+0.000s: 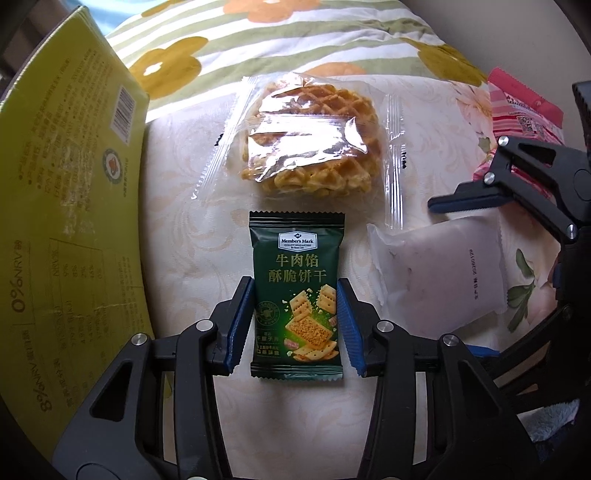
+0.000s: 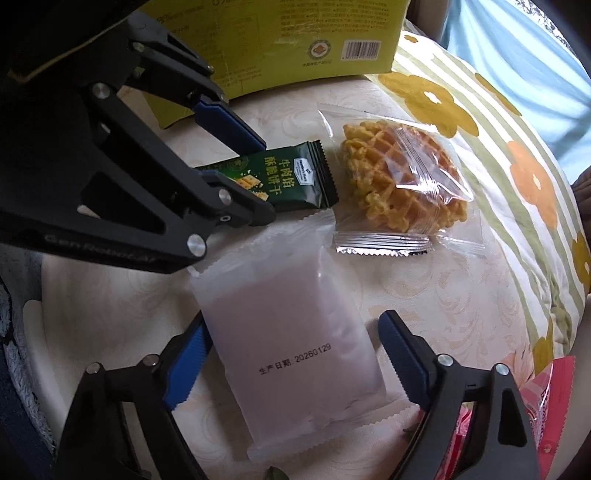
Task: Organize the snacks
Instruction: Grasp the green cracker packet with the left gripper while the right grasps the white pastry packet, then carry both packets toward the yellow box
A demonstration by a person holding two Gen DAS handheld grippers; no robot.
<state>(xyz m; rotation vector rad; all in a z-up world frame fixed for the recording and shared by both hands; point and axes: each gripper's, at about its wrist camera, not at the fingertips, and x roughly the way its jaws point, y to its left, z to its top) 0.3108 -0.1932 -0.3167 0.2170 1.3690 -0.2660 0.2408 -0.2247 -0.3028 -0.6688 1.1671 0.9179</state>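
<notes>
A dark green biscuit packet [image 1: 297,295] lies flat on a cream patterned cloth [image 1: 184,166]. My left gripper [image 1: 293,282] is shut on it, one blue pad pressing each long side; the right wrist view shows the same grip [image 2: 264,179] on the packet [image 2: 295,177]. To its right lies a frosted white packet [image 2: 291,350] with a printed date. My right gripper [image 2: 293,319] straddles it, open. The left pad sits at the packet's edge and a small gap shows at the right pad. A waffle in clear wrap [image 1: 310,140] lies behind both.
A large yellow-green box [image 1: 66,203] stands along the left side, close to the left gripper. A red and pink packet [image 1: 524,114] lies at the far right edge. A striped, flowered pillow [image 1: 295,33] borders the cloth at the back.
</notes>
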